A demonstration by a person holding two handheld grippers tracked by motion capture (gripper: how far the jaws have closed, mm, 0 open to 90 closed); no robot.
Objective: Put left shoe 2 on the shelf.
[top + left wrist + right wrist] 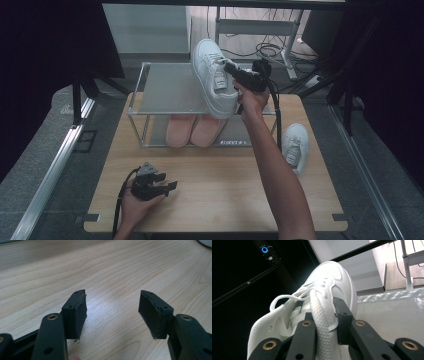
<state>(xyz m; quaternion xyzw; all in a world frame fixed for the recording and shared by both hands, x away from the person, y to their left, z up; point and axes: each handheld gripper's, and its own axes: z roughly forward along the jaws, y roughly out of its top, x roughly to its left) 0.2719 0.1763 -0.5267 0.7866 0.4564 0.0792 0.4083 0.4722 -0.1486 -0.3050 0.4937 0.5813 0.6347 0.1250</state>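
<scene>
We are pinching the white sneaker [215,77] by its collar wall with the right tongs [231,68], hanging it over the rack's top shelf [167,90] at one o'clock for setting down. The left tongs [170,186] are resting spread and empty at seven o'clock on the table [225,200]. The right gripper view is showing that padded collar grip [322,320]; the high view is showing the second sneaker [295,145] waiting at three o'clock.

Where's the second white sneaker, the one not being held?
In the high view, the loose white sneaker lies on the wooden table at its right edge, right of the shoe rack and the person's right forearm.
</scene>
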